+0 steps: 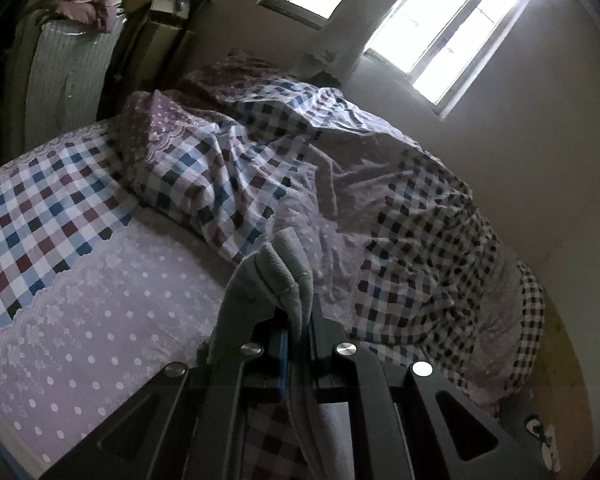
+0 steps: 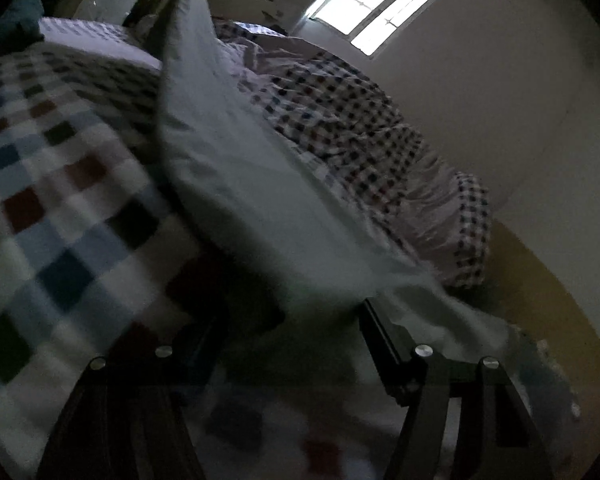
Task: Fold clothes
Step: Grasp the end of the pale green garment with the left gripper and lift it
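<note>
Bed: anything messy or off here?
Yes. The checked duvet lies crumpled in a heap along the wall side of the bed. The grey garment, pinched in the left gripper, hangs stretched, not flat.

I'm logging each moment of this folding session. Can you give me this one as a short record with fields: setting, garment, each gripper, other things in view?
setting: bed with checked sheet, crumpled checked quilt, bright window
garment: pale grey-green cloth, lifted at one end, stretched from the top of the right wrist view down to the right gripper
left gripper: shut on a bunched edge of the cloth
right gripper: jaws apart, cloth draped between them, no grip visible
other: pink clothes piled in the background
</note>
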